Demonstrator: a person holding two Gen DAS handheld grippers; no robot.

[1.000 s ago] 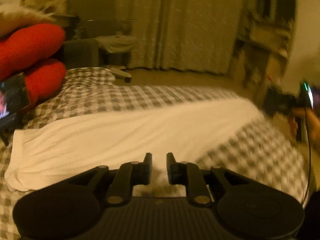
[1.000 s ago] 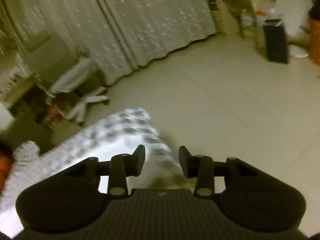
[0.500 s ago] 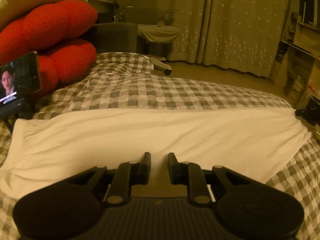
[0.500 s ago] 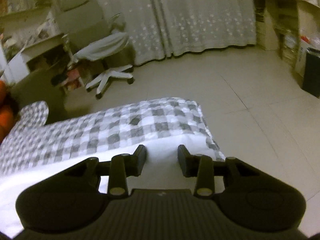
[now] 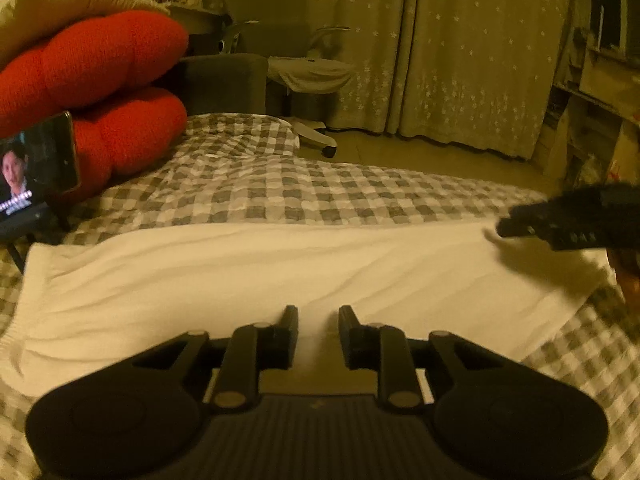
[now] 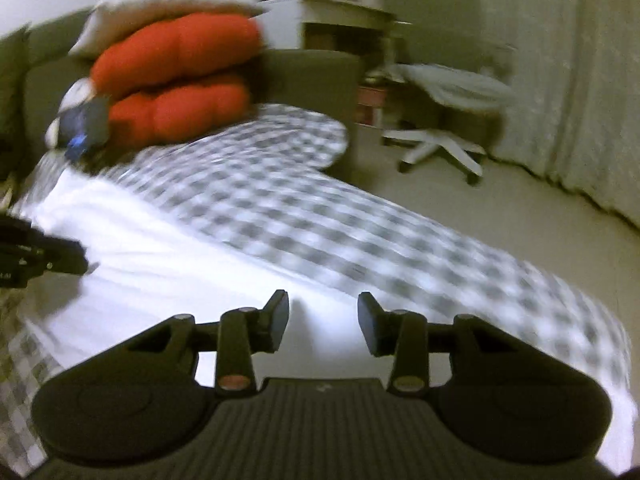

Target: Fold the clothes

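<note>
A long white folded cloth garment (image 5: 256, 280) is lying flat across the grey-and-white checked bedspread (image 5: 280, 188), running from the left side of the bed to the right corner nearest the floor. Its far long edge is lying straight against the checked pattern; its left end is showing a ribbed hem, and its near edge is passing under the left tongs (image 5: 318, 316).

The left tongs are hovering low over the near edge of the garment with their jaws standing narrowly apart, white cloth showing in the gap. Whether the tips are touching the fabric cannot be told.

The right tongs (image 6: 323, 308) are standing wider apart, empty, above the white garment near its right end. In the left wrist view the right tongs (image 5: 504, 232) are appearing at the far right edge of the garment, tip just over the cloth and casting a shadow on it. The right wrist view is motion-blurred, so contact cannot be judged there.

At the head of the bed a pair of stacked red plush cushions (image 5: 92, 80) is sitting under a pale fringed pillow (image 5: 60, 4). A dark phone with a lit screen (image 5: 36, 164) is leaning on a stand just in front of the cushions, near the garment's left end but apart from it.

Beyond the garment's far edge, a broad band of bare bedspread is lying open. Past the bed, bare pale floor (image 6: 520, 208) is extending to the star-patterned curtains (image 5: 460, 52), with a white-based swivel chair (image 6: 440, 148) standing well apart.
</note>
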